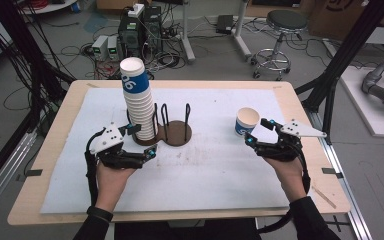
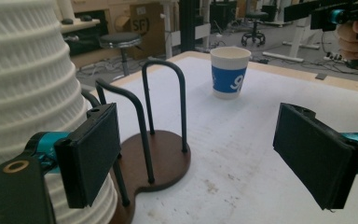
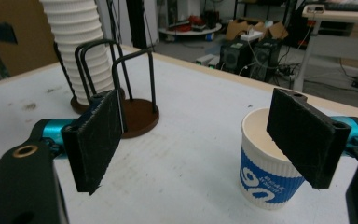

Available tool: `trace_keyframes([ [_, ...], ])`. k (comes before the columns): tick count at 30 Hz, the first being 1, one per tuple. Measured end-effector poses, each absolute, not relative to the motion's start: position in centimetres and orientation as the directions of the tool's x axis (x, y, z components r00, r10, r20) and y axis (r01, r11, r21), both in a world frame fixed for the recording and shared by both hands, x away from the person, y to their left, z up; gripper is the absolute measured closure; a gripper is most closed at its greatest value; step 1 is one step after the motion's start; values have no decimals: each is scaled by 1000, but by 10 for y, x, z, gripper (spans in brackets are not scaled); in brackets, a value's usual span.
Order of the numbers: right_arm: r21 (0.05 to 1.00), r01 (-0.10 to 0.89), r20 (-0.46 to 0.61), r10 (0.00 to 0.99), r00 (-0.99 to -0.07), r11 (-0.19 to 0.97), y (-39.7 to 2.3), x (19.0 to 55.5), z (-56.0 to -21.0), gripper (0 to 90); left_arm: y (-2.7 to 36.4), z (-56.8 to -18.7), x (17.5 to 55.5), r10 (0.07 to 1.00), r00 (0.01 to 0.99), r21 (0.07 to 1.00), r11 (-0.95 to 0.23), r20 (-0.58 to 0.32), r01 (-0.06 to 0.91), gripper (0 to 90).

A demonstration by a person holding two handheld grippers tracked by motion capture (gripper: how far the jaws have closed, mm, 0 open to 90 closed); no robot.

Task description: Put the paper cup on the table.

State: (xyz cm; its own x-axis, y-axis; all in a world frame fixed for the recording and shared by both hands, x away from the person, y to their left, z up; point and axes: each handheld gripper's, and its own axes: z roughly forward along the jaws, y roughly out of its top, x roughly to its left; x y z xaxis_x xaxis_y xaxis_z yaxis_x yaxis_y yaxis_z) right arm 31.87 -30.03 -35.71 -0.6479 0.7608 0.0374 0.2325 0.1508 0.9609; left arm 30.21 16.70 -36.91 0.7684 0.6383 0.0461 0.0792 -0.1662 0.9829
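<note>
Standing upright on the bench, the single cup (image 1: 246, 121) sits beside the right gripper (image 1: 256, 132); both grippers' jaws open, left gripper (image 1: 141, 141) near the cup stack (image 1: 138, 100).

Single paper cup (image 1: 246, 121): white ribbed wall, blue band with white numerals, cream interior. Cup stack (image 1: 138, 102): white ribbed rims; the top cup carries the same blue band. Rack (image 1: 172, 131): dark brown base, black wire hoops. Bench (image 1: 300, 107): light wood edge, covered by a white mat (image 1: 210, 165) with faint brown stains. Fingers (image 2: 91, 154): black pads on teal mounts.
</note>
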Motion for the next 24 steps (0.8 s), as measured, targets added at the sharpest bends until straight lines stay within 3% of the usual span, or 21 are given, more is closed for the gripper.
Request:
trace_keyframes([
  [5,960,240,44,762,-646,147,-303,312,-354,186,170,-372,296,633,772,982,-175,57,71,148],
  [13,958,195,-42,773,-633,212,-304,306,-348,186,175,-383,293,662,748,979,-175,40,102,148],
  [24,963,196,-18,768,-641,186,-307,304,-348,186,172,-377,292,662,747,979,-183,59,86,148],
])
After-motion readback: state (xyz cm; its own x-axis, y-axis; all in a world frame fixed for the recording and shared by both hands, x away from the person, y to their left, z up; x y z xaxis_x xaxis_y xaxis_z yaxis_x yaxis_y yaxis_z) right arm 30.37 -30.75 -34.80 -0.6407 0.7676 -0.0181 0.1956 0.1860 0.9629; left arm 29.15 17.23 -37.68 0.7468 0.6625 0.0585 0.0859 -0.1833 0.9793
